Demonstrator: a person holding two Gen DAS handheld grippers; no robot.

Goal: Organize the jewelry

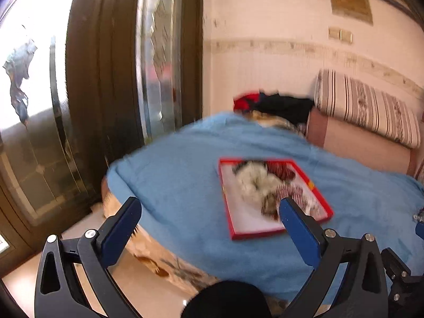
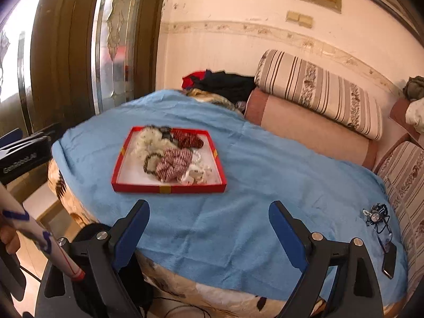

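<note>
We see a red tray on the blue blanket, holding a heap of jewelry, seemingly beaded strands, though blur hides detail. A small dark piece lies well apart near the blanket's right edge. Our left gripper and right gripper both gape wide, holding nothing.

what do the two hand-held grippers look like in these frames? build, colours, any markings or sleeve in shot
Both match: the left hand-held gripper and right hand-held gripper have matte black angular linkage arms with triangular cut-outs, silver round pivot screws and flat dark blue pads on the fingers. The right wrist view shows pale lettering on the other unit's black body, too blurred to read reliably, and a white sleeve with purple marks and a red-trimmed cuff.
</note>
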